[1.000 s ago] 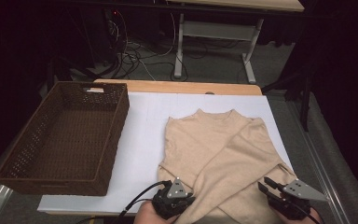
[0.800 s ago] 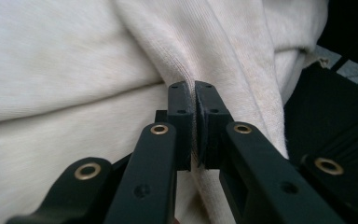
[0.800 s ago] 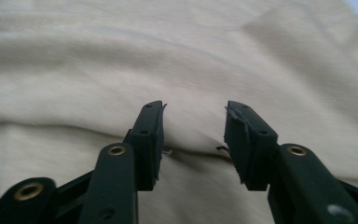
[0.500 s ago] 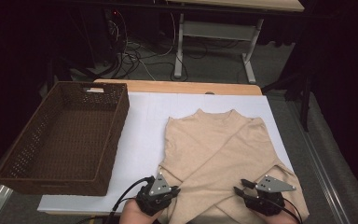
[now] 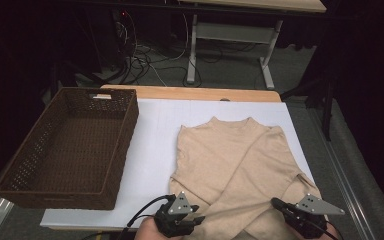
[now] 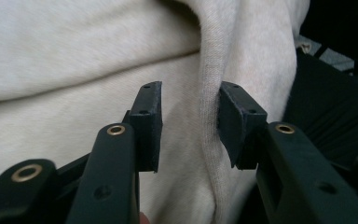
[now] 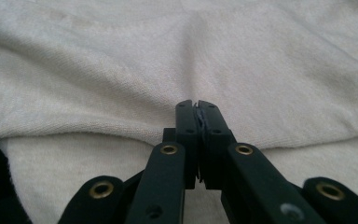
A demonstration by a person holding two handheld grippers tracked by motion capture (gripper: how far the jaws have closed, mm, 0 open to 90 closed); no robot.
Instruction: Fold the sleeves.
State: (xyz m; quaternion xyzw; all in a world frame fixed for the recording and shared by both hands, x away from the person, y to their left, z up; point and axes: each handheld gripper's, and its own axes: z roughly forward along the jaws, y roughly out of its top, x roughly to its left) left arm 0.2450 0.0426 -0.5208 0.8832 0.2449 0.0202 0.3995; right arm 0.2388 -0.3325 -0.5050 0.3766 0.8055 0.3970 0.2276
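A beige sweater (image 5: 235,160) lies flat on the white table cover, both sleeves folded across its front. At its lower left edge my left gripper (image 5: 197,214) points right. Its jaws have just been opening, and in the left gripper view an upright fold of the sweater (image 6: 209,93) stands loose between the parted pads of the left gripper (image 6: 189,105). My right gripper (image 5: 276,203) reaches in from the lower right. Its jaws have just closed, and the right gripper (image 7: 197,105) pinches a thin edge of the sweater (image 7: 168,56), which puckers at the tips.
An empty brown wicker basket (image 5: 125,125) stands on the left of the table. Bare white cover (image 5: 155,140) lies between the basket and the sweater. Behind the table are a desk frame and cables on the floor.
The right gripper swung left over the sweater's lower edge, then drew back a little to the right. The left gripper shifted slightly left and its jaws parted.
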